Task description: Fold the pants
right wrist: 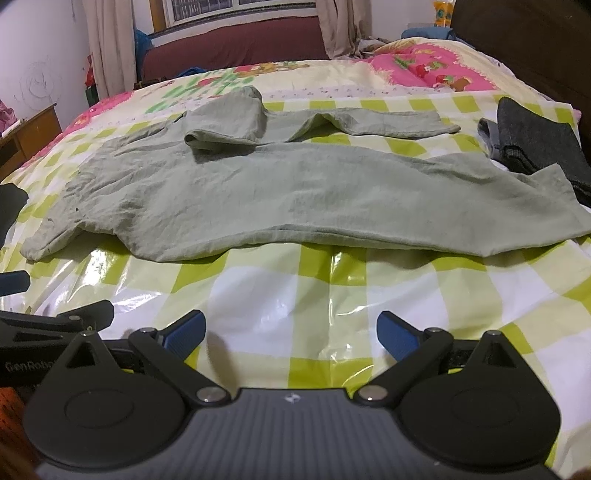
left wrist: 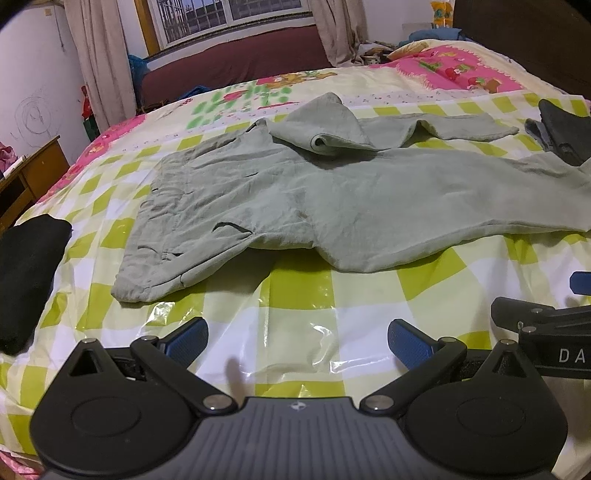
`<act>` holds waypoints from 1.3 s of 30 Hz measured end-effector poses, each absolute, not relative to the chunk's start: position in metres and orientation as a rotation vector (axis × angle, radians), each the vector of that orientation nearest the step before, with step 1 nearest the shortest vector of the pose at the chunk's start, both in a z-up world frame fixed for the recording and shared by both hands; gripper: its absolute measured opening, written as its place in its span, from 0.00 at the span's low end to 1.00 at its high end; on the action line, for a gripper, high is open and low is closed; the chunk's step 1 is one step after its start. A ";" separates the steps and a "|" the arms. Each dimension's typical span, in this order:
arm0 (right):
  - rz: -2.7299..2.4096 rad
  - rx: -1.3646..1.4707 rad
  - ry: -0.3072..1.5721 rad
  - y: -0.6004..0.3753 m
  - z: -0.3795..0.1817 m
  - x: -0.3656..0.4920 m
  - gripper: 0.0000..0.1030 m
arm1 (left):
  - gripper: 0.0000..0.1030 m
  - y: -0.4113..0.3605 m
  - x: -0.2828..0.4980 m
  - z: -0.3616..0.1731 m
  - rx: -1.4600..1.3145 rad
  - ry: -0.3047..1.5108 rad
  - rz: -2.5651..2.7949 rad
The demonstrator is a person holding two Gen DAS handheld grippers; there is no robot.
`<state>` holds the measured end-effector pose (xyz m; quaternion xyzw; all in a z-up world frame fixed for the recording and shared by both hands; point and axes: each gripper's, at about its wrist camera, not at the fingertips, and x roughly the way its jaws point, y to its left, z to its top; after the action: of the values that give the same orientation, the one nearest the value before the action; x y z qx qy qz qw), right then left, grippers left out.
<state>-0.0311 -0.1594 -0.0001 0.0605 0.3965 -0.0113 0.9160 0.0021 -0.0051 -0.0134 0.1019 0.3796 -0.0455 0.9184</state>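
On checked plastic sheet [left wrist: 295, 295] across bed: green pants [left wrist: 295, 192]; curtained window [left wrist: 221, 18] behind.

white letters "da" on the right tool [left wrist: 576, 295], "genrobo" on the left tool [right wrist: 22, 295]

Pants [left wrist: 295, 195] spread across the bed [left wrist: 295, 295], ahead of both sets of jaws.
Waistband lies ahead-left of the left jaws, legs run right; 1 leg is folded back on itself behind. A folded garment [right wrist: 535, 147] sits far right, another [left wrist: 26, 277] far left.
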 end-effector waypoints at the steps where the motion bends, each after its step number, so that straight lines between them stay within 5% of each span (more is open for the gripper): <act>1: -0.023 0.124 0.817 -0.159 0.000 -0.031 0.95 | 1.00 -0.005 0.002 -0.014 0.209 0.781 -0.094; 39: -0.019 0.121 0.818 -0.160 -0.001 -0.031 0.95 | 1.00 -0.004 0.003 -0.014 0.195 0.786 -0.101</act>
<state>-0.0311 -0.1600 -0.0015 0.0586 0.3974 -0.0094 0.9157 0.0031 -0.0035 -0.0140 0.0948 0.3822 -0.0493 0.9179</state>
